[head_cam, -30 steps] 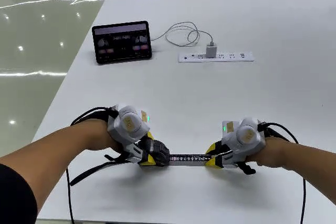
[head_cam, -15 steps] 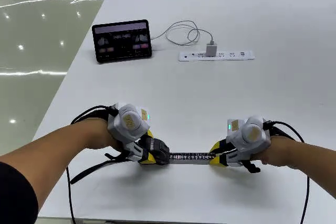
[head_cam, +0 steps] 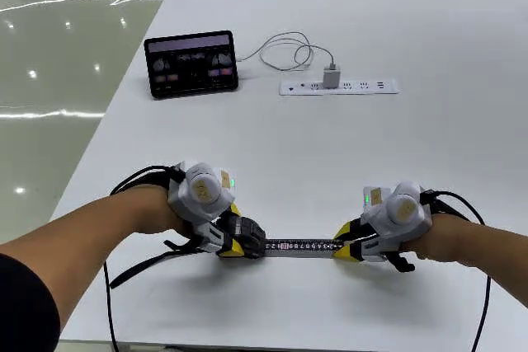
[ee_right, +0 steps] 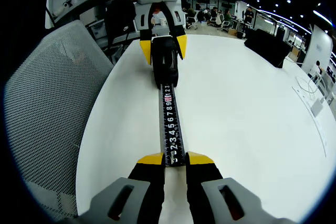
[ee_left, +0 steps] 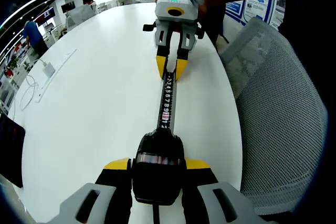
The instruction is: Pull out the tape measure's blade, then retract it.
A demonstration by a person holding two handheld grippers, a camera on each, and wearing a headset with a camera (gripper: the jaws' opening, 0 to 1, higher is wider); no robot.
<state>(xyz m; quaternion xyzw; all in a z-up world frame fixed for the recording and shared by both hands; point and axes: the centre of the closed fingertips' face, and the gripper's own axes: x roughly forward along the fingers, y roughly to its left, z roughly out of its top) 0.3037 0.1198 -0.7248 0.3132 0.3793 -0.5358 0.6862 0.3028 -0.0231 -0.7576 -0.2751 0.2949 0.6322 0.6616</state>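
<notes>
The pull-out half of the task looks well under way and the retraction has not begun. The black-and-yellow tape measure case [head_cam: 246, 241] lies on the white bench [head_cam: 330, 162] near its front edge, at about 7 o'clock in the head view. The left gripper [head_cam: 234, 240] is closed down on the sides of the case, its yellow-tipped jaws hugging the body in the left gripper view. From the mouth of the case the pale numbered blade [head_cam: 301, 246] runs flat along the bench toward 3 o'clock, where the right gripper [head_cam: 343, 249] has its jaws drawn nearly together on the blade's free end. The end hook is hidden between the tips, so the pinch probably sits on or just behind it. Still to do: any further draw the person wants, then letting the blade run back into the case under control. Against the earlier head-view frames, the right gripper has travelled further toward 3 o'clock and more of the blade is exposed between the two grippers, while the left gripper and the case have stayed where they were. A dark tablet [head_cam: 191, 64] at 11 o'clock and a white power strip [head_cam: 340, 87] at 12 o'clock lie well apart from the work and have not moved.
</notes>
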